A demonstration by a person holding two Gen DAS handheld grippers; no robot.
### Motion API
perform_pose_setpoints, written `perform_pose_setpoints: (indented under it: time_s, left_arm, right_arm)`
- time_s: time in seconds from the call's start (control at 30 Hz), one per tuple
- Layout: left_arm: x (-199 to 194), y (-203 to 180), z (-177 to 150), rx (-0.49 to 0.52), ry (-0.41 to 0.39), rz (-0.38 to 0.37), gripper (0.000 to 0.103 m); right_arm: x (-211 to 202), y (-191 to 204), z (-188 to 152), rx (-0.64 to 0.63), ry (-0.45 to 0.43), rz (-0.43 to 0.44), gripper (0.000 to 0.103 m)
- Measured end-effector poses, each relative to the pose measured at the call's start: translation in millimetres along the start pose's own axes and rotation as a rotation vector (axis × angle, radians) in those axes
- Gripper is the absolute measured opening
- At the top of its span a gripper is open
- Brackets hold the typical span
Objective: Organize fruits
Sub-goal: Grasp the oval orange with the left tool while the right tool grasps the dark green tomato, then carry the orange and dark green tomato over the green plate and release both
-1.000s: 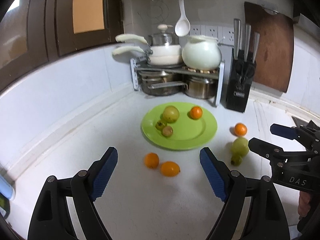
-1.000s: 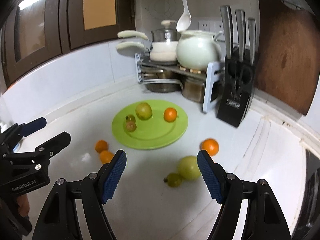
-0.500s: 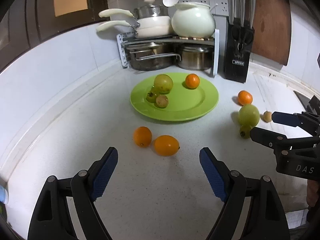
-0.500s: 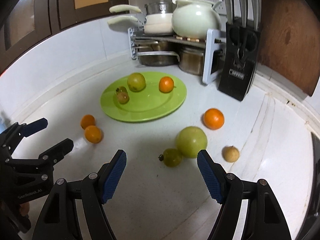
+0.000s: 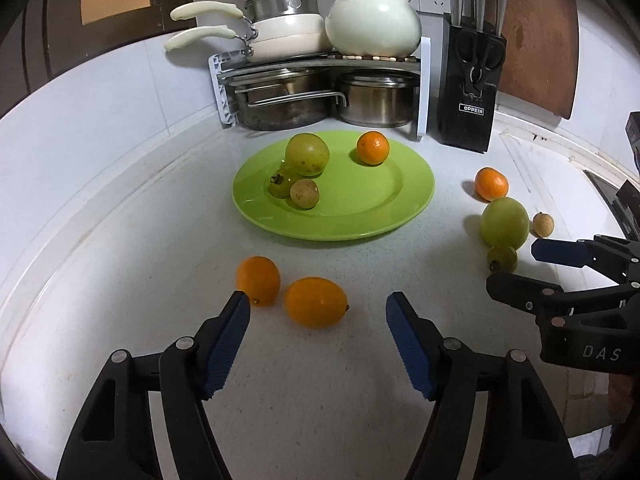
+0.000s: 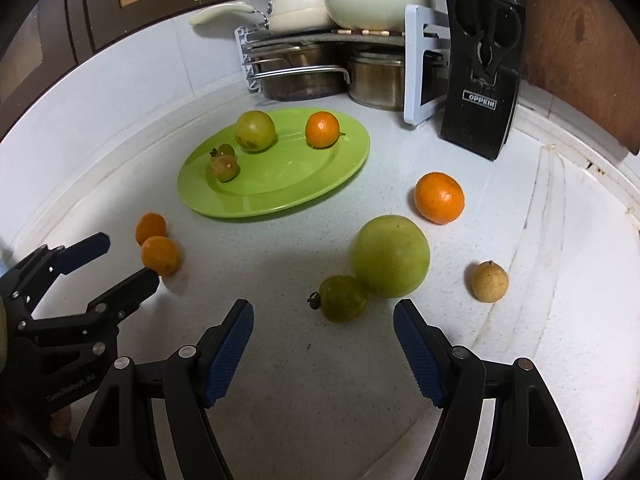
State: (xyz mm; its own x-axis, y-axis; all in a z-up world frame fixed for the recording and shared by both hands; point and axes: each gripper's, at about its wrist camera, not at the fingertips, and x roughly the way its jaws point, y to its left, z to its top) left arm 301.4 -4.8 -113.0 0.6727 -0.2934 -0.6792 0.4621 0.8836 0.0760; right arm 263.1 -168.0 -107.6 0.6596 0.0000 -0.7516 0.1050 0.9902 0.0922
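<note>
A green plate [image 5: 360, 216] on the white counter holds a green apple [image 5: 307, 154], an orange [image 5: 373, 147], a small green tomato and a small brown fruit. My left gripper [image 5: 318, 312] is open, just short of two orange fruits [image 5: 315, 302], [image 5: 258, 280]. My right gripper [image 6: 323, 322] is open, just short of a small green tomato [image 6: 343, 298] that touches a big green apple [image 6: 390, 256]. An orange [image 6: 439, 197] and a small tan fruit [image 6: 489, 281] lie to the right of the plate [image 6: 280, 192].
A rack with pots and pans [image 5: 320, 92] and a white pot [image 5: 372, 26] stands at the back. A black knife block [image 5: 470, 88] and a wooden board [image 5: 536, 36] stand at the back right. The right gripper shows in the left wrist view [image 5: 516, 264].
Both grippers have moved forward and down towards the counter. The fruits now lie much closer to the fingertips. Both stay open.
</note>
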Motion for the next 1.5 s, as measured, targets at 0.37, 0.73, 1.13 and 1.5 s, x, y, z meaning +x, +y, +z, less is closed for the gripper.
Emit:
perform_pose_setpoints:
  time_s: [0.37, 0.73, 1.13, 1.5]
  left_arm:
    - [18, 1, 2, -0.010, 0.045, -0.019, 0.055]
    - [27, 3, 3, -0.017, 0.064, -0.031, 0.047]
    - [30, 5, 3, -0.036, 0.091, -0.041, 0.038]
    - [16, 0, 2, -0.038, 0.082, -0.048, 0.038]
  right_arm:
    - [14, -1, 1, 0.008, 0.028, 0.010, 0.062]
    - [19, -3, 2, 0.006, 0.032, -0.005, 0.055]
    - [21, -3, 0, -0.021, 0.024, -0.026, 0.035]
    - [10, 0, -2, -0.038, -0.013, -0.022, 0.035]
